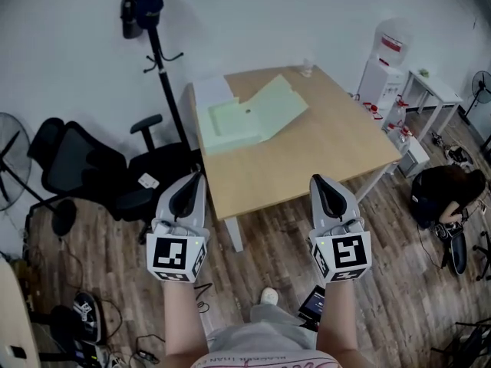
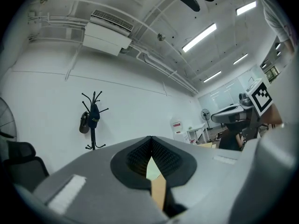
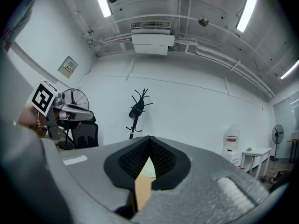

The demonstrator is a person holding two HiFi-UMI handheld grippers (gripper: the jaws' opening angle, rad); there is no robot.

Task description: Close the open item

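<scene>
In the head view, a floor fan (image 1: 9, 159) at nine o'clock is cut by the left edge, and a standing fan (image 1: 482, 83) at two o'clock by the right. The coat stand (image 1: 157, 44) at eleven o'clock loses its top to the frame. The dark thing (image 1: 146, 6) hanging on it cannot be named. A small clear object (image 1: 307, 67) on the table (image 1: 330, 144) is too small to tell. Each in its own view, the left gripper (image 2: 151, 141) and right gripper (image 3: 149, 141) hide nearly all of that table.

- Bright, even room light from ceiling tube lights (image 2: 201, 36), which glare white in both gripper views.
- Shadows are soft and faint.
- Strong fisheye bending, dark vignetted corners, and a blurred near foreground.
</scene>
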